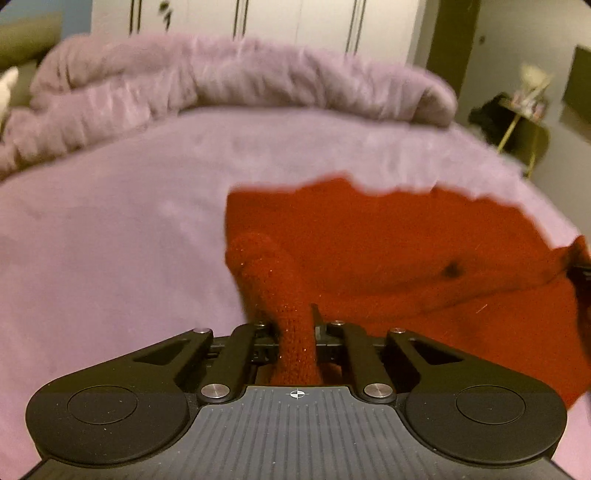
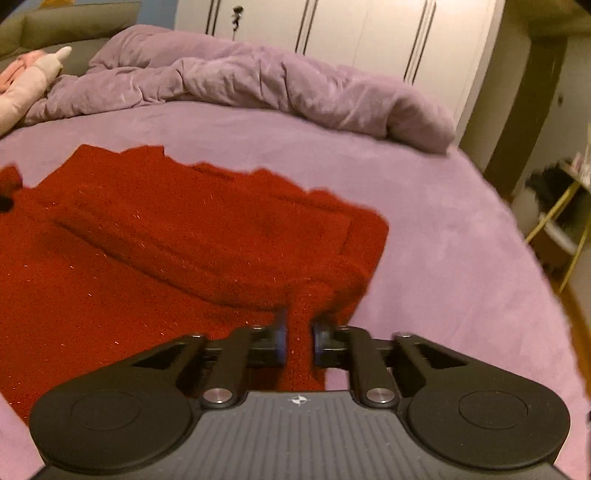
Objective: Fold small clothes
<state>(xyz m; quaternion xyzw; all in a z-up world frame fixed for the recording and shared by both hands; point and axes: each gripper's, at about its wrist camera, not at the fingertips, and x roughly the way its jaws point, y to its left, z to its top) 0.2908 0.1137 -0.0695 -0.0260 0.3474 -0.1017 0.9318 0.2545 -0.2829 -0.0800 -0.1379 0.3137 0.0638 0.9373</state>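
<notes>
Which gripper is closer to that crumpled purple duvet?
Hard to call: both grippers, left and right, clamp the red sweater's near edge, with the duvet far across the bed from each.

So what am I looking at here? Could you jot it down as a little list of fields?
place: bed with a purple cover
garment: red knitted sweater, lying on the bed
left gripper: shut on a bunched bit of the sweater at its left side
right gripper: shut on the sweater at its right side
behind: rumpled purple duvet, white wardrobe doors
fold: not finished yet
</notes>
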